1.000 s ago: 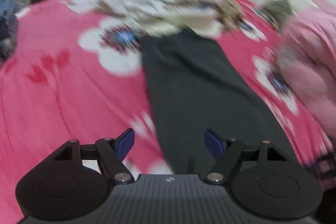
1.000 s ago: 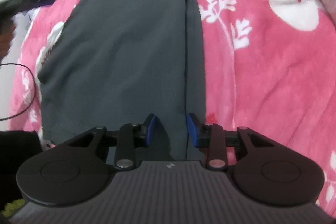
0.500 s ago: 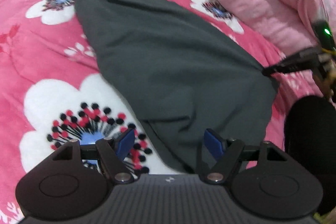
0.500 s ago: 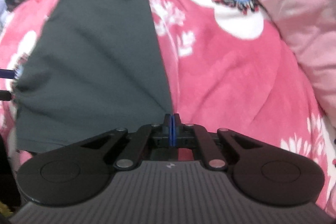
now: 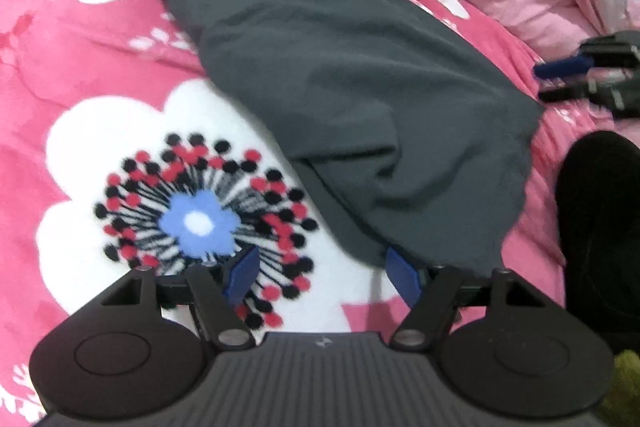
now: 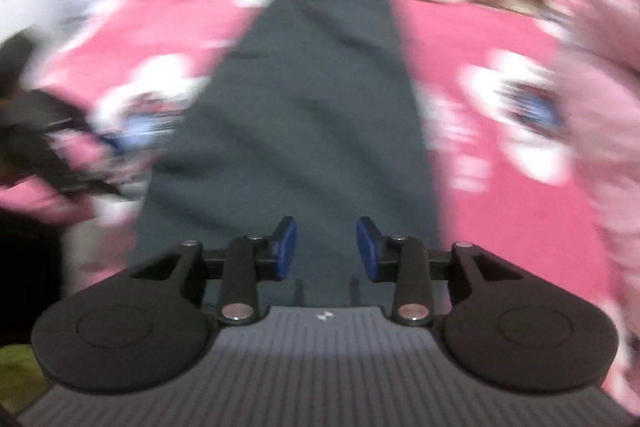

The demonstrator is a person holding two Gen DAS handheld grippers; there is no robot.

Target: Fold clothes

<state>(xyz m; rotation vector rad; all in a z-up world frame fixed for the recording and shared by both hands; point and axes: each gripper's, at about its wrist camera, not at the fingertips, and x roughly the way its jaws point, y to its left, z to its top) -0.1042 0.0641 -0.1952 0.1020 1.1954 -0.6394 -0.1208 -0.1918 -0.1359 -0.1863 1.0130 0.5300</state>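
Pink flowered bed [image 5: 100, 75] carries dark trousers [image 5: 340, 67] laid lengthwise, near hem rumpled. Left gripper [image 5: 320, 273] fingers closing, apart beside hem corner, nothing clamped. Right gripper [image 6: 326, 249] fingers opening, empty, above cloth. Step: squaring hem before fold. Next: pinch both near corners.

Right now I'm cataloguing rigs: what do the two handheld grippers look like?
Both match. The left gripper and right gripper have blue pads on black linkage arms with silver pivot pins, two round black discs, and a ribbed grey body bearing a small pale logo.
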